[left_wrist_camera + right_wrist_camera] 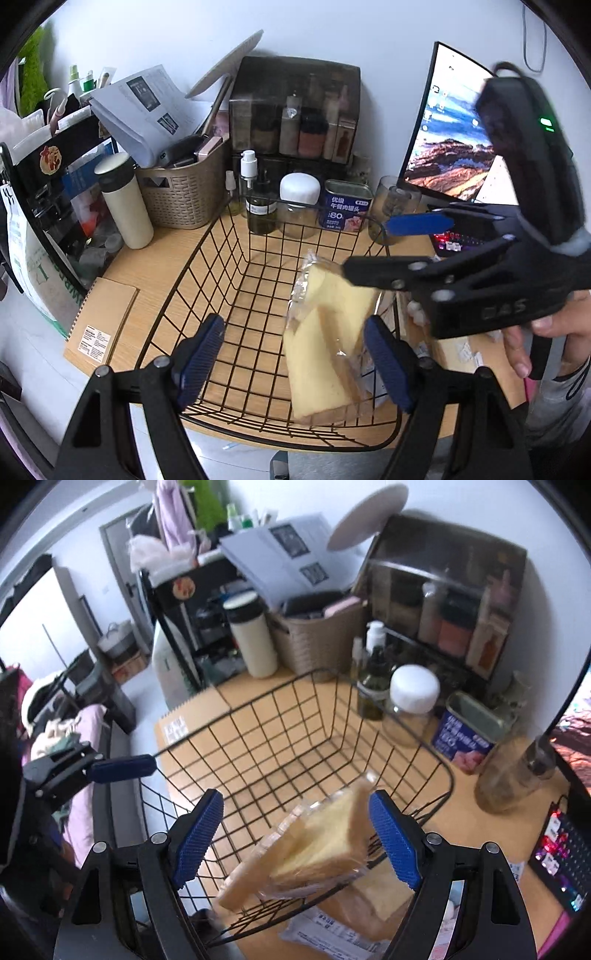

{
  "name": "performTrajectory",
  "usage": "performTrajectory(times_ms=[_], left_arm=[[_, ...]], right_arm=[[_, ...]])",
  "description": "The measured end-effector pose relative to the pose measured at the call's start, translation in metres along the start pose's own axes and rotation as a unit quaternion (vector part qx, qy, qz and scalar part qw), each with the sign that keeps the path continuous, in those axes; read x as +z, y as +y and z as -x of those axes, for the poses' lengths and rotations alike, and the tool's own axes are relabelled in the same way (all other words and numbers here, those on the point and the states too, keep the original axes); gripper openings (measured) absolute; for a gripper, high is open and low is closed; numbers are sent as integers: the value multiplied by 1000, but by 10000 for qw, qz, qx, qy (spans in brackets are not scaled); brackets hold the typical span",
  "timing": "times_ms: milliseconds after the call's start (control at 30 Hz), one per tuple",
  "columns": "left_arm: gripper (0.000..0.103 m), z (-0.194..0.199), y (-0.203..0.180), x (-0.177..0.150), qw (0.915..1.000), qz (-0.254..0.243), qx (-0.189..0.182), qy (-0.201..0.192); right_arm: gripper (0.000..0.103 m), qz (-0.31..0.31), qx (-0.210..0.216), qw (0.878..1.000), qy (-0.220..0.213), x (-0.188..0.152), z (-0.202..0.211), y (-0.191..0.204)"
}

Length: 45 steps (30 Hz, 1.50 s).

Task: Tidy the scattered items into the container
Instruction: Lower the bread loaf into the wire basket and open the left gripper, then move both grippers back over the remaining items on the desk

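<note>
bread (325,347): pale yellow slices, clear wrap, in wire basket (207,266) | both claws spread, empty

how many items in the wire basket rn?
1. A wrapped bread pack leans against the near right wall of the wire basket; the rest of the basket floor is bare. Other packets lie outside it on the desk.

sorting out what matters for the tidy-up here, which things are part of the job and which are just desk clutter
Part of the job:
- wire basket, the container
- wrapped bread, lying inside the basket
- packets on the desk beside the basket

Just lying about:
- cream flask
- woven basket
- blue tin
- white-lidded jar
- notebook
- monitor
</note>
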<state>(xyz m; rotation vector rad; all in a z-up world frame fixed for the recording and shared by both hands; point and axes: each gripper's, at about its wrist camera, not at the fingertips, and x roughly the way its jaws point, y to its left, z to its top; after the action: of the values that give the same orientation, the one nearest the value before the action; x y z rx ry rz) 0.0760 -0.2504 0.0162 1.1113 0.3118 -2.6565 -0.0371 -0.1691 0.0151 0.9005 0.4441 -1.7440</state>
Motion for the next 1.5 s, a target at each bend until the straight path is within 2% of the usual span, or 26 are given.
performTrajectory(times_ms=[133,267,467,533,700,833,933,1067,1167,1267,1400,1500], left_arm=[[81,4,-8,2,10000,-37,-28,-38],[81,9,-30,4,9997,-205,-136,-98],[81,7,-83,2,9972,-635,-396,-71],[81,7,-101,1,9959,-754,-484,-94],[81,2,-139,-4,9934,-1017,-513,-94],[81,-3,-160,-8,9925,-1057,-613,-60],[81,-3,-172,-9,9919,-1072,-658,-160],[81,2,-183,-5,9923,-1089,-383,-439],[81,2,-189,0,9895,-1256,-589,-412],[81,1,-194,3,9888,-1350,-468,-442],[81,-5,-194,7,9894,-1269,-626,-316],[81,-8,-195,6,9901,-1254,-557,-289]], right_arm=[[83,23,-357,9986,-400,-3,34,-4],[83,-126,-884,9930,-775,-25,79,-18],[83,-684,-1862,9751,-987,-87,145,-51],[87,-956,-2050,9686,-1031,-111,164,-62],[88,-1472,-2454,9535,-950,-163,193,-83],[90,-1972,-2481,9453,-775,-204,205,-104],[90,-2161,-2385,9431,-838,-225,215,-112],[90,-2105,-2661,9370,-836,-237,223,-112],[90,-2198,-2443,9407,-840,-243,220,-115],[90,-2270,-2332,9421,-805,-248,215,-117],[90,-2277,-2612,9338,-888,-253,217,-115],[90,-2445,-2629,9279,-1007,-255,224,-121]])
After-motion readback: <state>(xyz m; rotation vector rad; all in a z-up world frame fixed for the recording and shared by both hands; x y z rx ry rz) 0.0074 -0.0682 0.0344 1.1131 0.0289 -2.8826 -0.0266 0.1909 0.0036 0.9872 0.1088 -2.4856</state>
